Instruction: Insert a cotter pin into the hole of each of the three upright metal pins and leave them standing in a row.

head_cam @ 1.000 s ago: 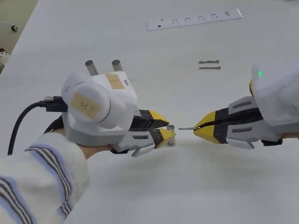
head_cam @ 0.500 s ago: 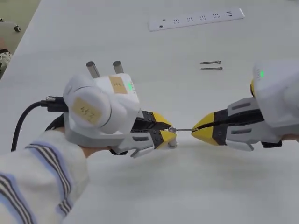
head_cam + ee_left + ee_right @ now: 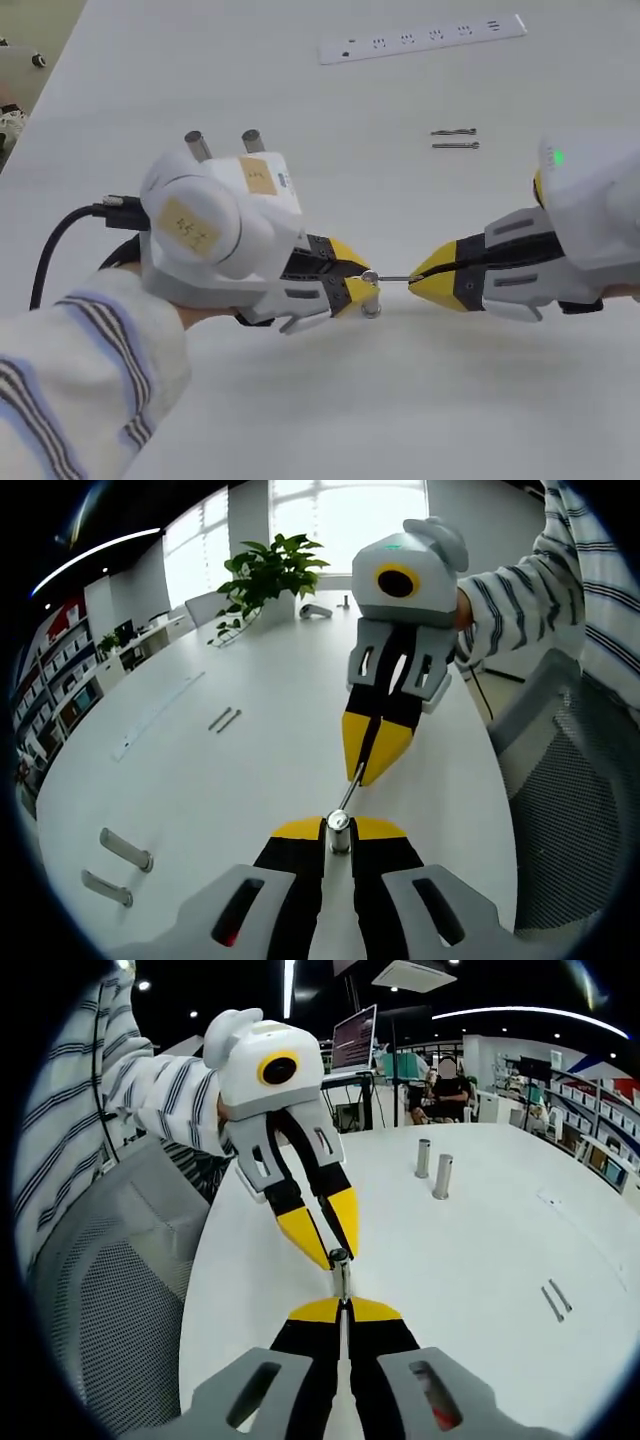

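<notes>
- White tabletop (image 3: 330,400): two metal pins (image 3: 197,145) stood upright at the far left; spare cotter pins (image 3: 455,139) lay well apart from them.
- My left hand-held gripper (image 3: 362,285) was clamped on a third metal pin (image 3: 339,830), a short grey cylinder held upright.
- My right hand-held gripper (image 3: 415,280) pinched a thin cotter pin (image 3: 392,278).
- Its tip, apart from the pin's head a second earlier, had reached it; I judged the first insertion just begun.

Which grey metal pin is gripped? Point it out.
The short grey metal pin clamped in the yellow-tipped left gripper; the other two pins stand free behind.
</notes>
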`<state>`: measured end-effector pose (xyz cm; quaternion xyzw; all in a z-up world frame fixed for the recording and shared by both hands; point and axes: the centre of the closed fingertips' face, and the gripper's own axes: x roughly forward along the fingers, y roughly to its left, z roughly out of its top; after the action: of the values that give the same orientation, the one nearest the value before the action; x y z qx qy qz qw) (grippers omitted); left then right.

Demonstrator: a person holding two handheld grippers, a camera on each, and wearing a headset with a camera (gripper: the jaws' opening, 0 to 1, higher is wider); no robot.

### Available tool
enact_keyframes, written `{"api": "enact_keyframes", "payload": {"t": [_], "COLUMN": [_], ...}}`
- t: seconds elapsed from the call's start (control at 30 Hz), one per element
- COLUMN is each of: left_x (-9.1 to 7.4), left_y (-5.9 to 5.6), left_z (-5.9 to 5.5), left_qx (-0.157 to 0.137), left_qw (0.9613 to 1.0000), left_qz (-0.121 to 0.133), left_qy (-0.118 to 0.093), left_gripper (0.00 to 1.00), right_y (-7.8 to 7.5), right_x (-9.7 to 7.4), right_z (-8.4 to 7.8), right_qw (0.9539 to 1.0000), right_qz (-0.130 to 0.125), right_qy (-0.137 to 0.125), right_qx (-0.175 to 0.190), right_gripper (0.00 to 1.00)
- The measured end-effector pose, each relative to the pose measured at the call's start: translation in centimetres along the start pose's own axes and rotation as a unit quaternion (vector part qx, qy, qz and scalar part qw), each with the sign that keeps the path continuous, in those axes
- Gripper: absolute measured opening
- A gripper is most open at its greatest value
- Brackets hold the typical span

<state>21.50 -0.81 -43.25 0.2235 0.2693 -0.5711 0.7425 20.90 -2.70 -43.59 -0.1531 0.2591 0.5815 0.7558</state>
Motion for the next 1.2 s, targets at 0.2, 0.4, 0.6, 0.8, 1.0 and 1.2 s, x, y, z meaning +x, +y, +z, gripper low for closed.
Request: {"api": "enact_keyframes", "payload": {"t": [0.2, 0.4, 0.6, 0.8, 1.0, 1.2], "left_x": [-0.1, 0.0, 0.2, 0.3, 0.5, 0.5], "left_y": [0.1, 0.3, 0.4, 0.4, 0.4, 0.4], "left_z": [0.0, 0.2, 0.3, 0.4, 0.5, 0.5], "left_qx": [0.008, 0.009, 0.014, 0.02, 0.028, 0.023], "left_qw": [1.0, 0.9999, 0.9998, 0.9997, 0.9994, 0.9995], "left_qz": [-0.002, -0.005, -0.011, -0.015, -0.02, -0.022], "left_qy": [0.003, -0.002, -0.004, -0.004, -0.004, -0.004], "left_gripper": [0.06, 0.06, 0.05, 0.05, 0.05, 0.05], "right_y": [0.0, -0.4, -0.7, -0.8, -0.4, -0.2], "right_x": [0.3, 0.5, 0.7, 0.6, 0.9, 1.1], "right_z": [0.2, 0.1, -0.3, -0.1, 0.4, 0.3], "right_qw": [0.9999, 0.9998, 0.9994, 0.9984, 0.9972, 0.9971], "right_qz": [0.005, 0.006, 0.014, 0.029, 0.045, 0.05], "right_qy": [0.003, 0.009, 0.018, 0.021, 0.021, 0.021], "right_qx": [-0.01, -0.016, -0.027, -0.043, -0.056, -0.054], "right_gripper": [0.0, 0.0, 0.0, 0.0, 0.0, 0.0]}}
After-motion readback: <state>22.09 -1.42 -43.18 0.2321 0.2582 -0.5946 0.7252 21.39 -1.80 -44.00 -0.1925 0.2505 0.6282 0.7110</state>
